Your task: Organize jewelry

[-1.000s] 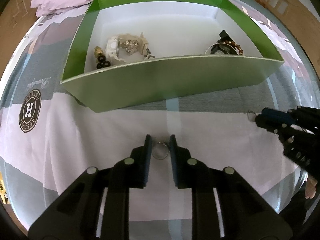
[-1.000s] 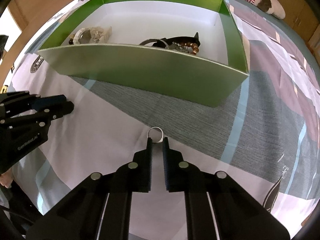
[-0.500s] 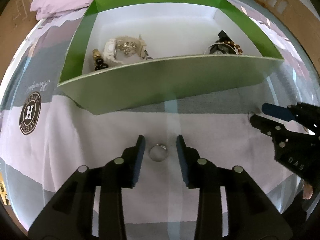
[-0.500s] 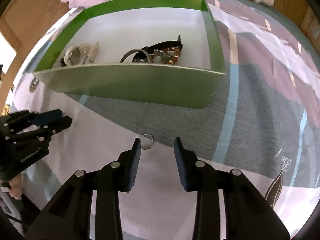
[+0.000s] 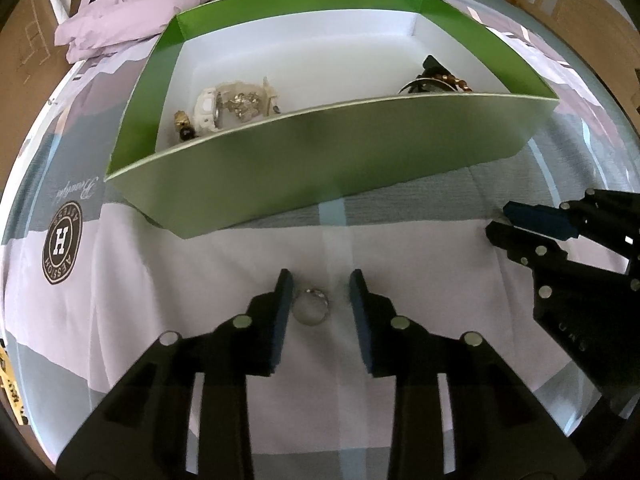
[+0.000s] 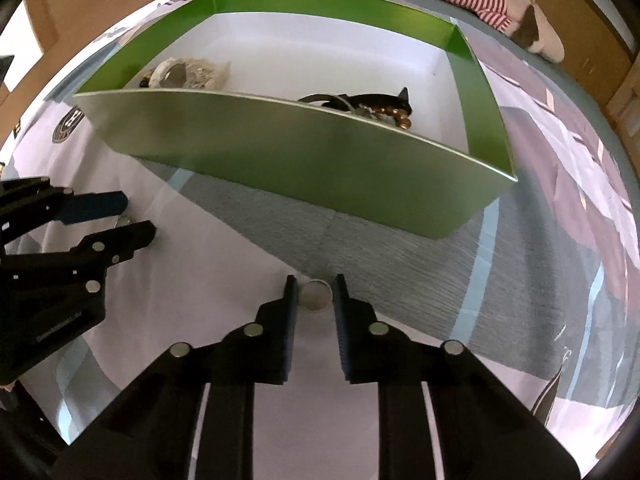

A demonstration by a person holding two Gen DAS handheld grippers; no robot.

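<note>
A green box [image 5: 320, 172] with a white floor holds a white watch and gold pieces [image 5: 224, 106] at its left and a black watch with brown beads [image 5: 434, 80] at its right. My left gripper [image 5: 320, 292] is open around a silver ring [image 5: 311, 307] lying on the bedsheet. My right gripper [image 6: 314, 290] is open around a second silver ring [image 6: 316, 295] on the sheet. The box [image 6: 304, 152] stands just beyond both. The right gripper also shows in the left wrist view [image 5: 502, 222], and the left gripper in the right wrist view [image 6: 136, 218].
The bed carries a patchwork sheet with a round "H" logo [image 5: 62, 242]. A lilac jacket [image 5: 132, 12] lies behind the box at left. A striped sleeve and a slipper [image 6: 532, 36] lie at the far right. Wooden furniture borders the bed.
Both grippers were closed on their rings a second ago and have opened. The rings now lie on the sheet between the fingers. The right gripper's fingers have narrowed a little around its ring.
</note>
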